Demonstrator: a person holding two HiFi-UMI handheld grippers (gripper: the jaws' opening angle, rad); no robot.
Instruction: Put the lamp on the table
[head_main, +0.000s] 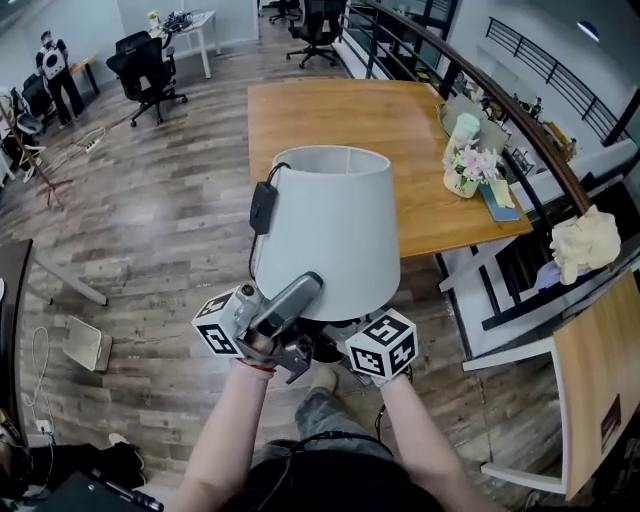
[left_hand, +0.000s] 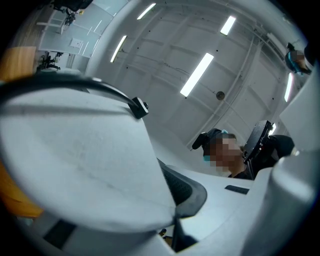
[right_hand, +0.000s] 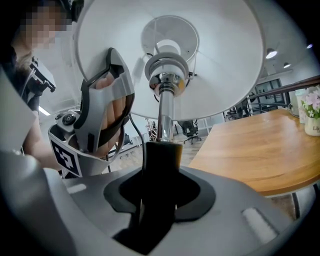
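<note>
Above the floor, short of the worktop (head_main: 350, 115): lamp (head_main: 325, 235), upright. Right hand-held gripper (right_hand: 160, 190) clenched on its stem (right_hand: 164, 120); left hand-held gripper (head_main: 297, 292) pinching the shade (right_hand: 225, 60) rim. Step: transport. Next: carry forward, lower base flat, clear of flowers (head_main: 470, 165).

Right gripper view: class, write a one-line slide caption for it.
Right hand-held gripper clamps the lamp by its black stem, white shade overhead, wooden table just beyond on the right.

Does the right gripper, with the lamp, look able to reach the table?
Probably yes: the near part of the table lies bare ahead of the lamp; the flowers stand at its right edge.
</note>
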